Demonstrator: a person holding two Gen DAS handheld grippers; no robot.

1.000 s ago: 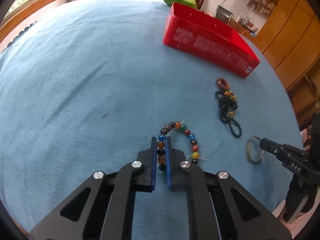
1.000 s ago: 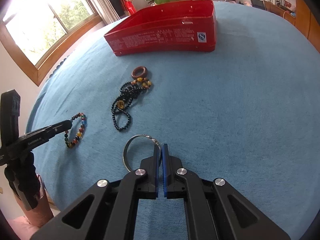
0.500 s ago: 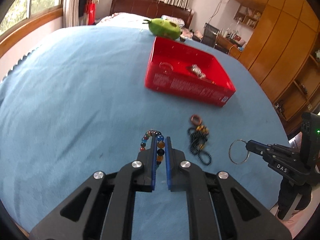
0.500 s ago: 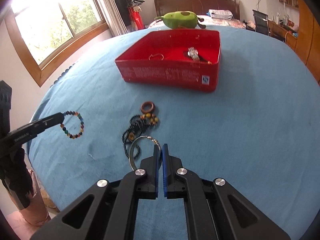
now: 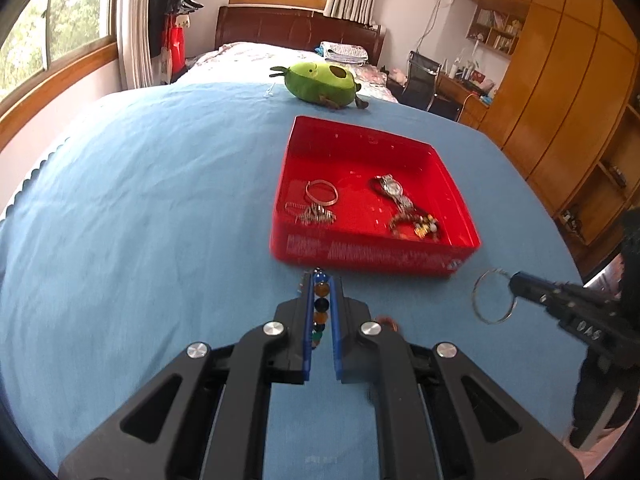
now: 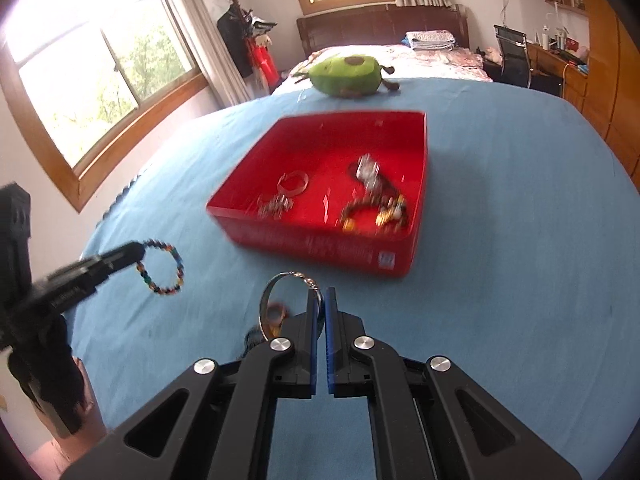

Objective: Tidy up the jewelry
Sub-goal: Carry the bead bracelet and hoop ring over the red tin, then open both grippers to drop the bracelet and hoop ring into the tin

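My left gripper (image 5: 321, 280) is shut on a bracelet of coloured beads (image 5: 321, 304), held in the air just short of the red box's (image 5: 376, 254) near wall. From the right wrist view the bracelet (image 6: 164, 266) hangs as a loop from the left gripper (image 6: 138, 250). My right gripper (image 6: 320, 294) is shut on a thin silver bangle (image 6: 280, 296), also lifted near the box (image 6: 320, 244); the bangle shows in the left wrist view (image 5: 492, 296). The box holds a watch (image 5: 394, 192), a silver bangle (image 5: 322, 192) and other pieces.
A green avocado plush (image 5: 320, 84) lies behind the box on the blue cloth (image 5: 140, 200). A brown ring (image 6: 276, 314) and dark bead strings lie on the cloth under my right gripper. The table edge (image 5: 576, 264) runs close on the right.
Both grippers have lifted their pieces off the cloth and moved forward toward the red box, which now looks larger and shows its inside.
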